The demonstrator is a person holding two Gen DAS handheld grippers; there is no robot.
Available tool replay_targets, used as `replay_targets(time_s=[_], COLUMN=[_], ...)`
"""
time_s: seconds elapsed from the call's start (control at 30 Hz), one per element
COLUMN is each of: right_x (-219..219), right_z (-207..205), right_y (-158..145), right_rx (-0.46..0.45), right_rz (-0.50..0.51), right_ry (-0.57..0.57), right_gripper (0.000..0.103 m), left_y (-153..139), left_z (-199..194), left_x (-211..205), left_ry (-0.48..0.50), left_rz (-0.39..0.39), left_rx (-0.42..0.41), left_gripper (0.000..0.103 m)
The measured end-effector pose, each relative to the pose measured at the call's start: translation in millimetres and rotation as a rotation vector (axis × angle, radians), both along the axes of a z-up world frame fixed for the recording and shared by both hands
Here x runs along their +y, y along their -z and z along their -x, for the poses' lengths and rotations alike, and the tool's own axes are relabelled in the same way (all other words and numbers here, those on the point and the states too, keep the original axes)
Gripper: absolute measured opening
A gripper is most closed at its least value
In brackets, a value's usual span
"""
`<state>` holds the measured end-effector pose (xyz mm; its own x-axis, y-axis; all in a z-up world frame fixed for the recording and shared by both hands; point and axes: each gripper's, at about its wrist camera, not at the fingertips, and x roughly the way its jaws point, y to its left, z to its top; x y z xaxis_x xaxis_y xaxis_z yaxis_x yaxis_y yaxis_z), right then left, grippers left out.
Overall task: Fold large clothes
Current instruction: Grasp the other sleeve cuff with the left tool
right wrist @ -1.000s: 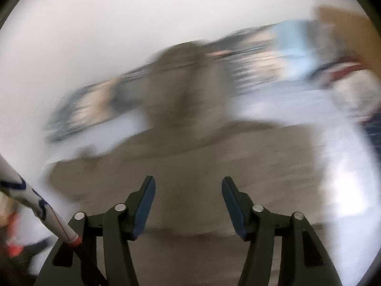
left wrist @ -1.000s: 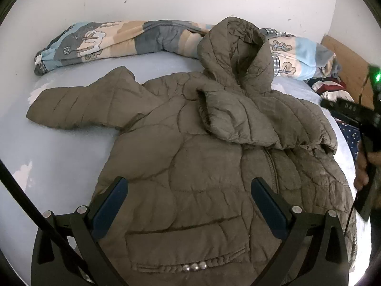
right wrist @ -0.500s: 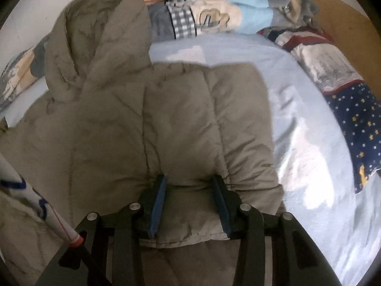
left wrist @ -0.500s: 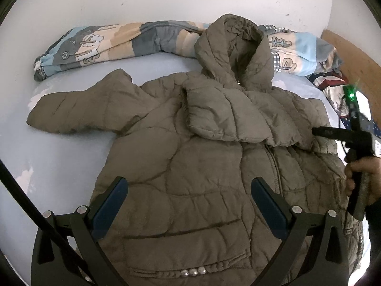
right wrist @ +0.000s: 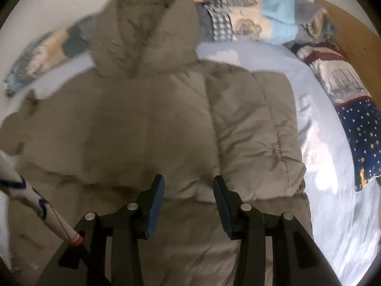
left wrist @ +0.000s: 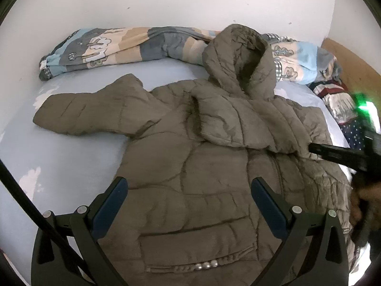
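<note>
The olive-brown quilted hooded jacket (left wrist: 202,166) lies spread on the pale blue bedsheet (left wrist: 71,157), one sleeve folded across its chest. The left gripper (left wrist: 189,200) hovers above it, jaws wide apart and empty. The right gripper (right wrist: 188,202) stands part-open over the folded sleeve, gripping nothing. No readable writing shows.
</note>
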<state>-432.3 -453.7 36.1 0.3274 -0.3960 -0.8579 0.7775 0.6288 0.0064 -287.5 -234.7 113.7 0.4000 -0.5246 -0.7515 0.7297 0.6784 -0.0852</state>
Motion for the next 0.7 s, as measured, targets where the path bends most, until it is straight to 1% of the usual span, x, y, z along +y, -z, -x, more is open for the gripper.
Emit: replay_targets(time_s=[0.03,0.07,0.1,0.13,0.17,0.23,0.3,0.4,0.43,0.5,0.53,0.6,0.63,0.7], right_x=[10,26,37,57,67,97,118,117,113,98,90,76,71,67], right_z=[4,11,18,28,35,41,42,30,27,28,30,33,34,37], right_y=[-9,-20,-26,-31,-33,-37,-37,-30,-27,-22,-19,-14,-11,-8], right_rx=[-0.017,-0.041,-0.063,-0.097,-0.123,-0.161,-0.177,-0.170,-0.161,-0.177,-0.188,-0.193,-0.195,-0.192], right_rz=[0.006,0.008,0.005,-0.007,-0.019,-0.024,-0.001,0.059,0.076,0.046,0.020,-0.022,-0.038,-0.047], right_ry=[-0.011,-0.027,-0.040,-0.053,-0.064,-0.074,-0.083,-0.153,-0.150,-0.119,-0.103,-0.056,-0.048,-0.051], right_gripper=[0.046,0.049,0.055,0.058,0.061,0.061,0.061,0.061,0.061,0.061,0.061,0.061,0.061,0.061], left_y=[-1,-3,-4,-6,-7,-9,-11,-10,-8,-5,-3,3,7,13], left_z=[-3,-6,-9,-14,-18,-29,-45,-72,-87,-111,-124,-157,-174,-203], left_x=[3,6,9,13,16,26,38,55,61,71,77,92,99,115], left_ry=[-0.007,-0.015,-0.020,-0.029,-0.040,-0.071,-0.104,-0.173,-0.190,-0.242,-0.265,-0.303,-0.336,-0.404], left_rz=[0.005,0.014,0.018,0.018,0.015,0.024,0.037,0.030,0.020,-0.002,0.000,0.024,0.025,0.040], left_rx=[0.005,0.010,0.010,0.002,-0.006,-0.002,0.010,0.005,0.011,-0.004,0.007,0.072,0.094,0.112], left_gripper=[0.103,0.103,0.103,0.103,0.103,0.103,0.103,0.103,0.103,0.103,0.103,0.103,0.103,0.103])
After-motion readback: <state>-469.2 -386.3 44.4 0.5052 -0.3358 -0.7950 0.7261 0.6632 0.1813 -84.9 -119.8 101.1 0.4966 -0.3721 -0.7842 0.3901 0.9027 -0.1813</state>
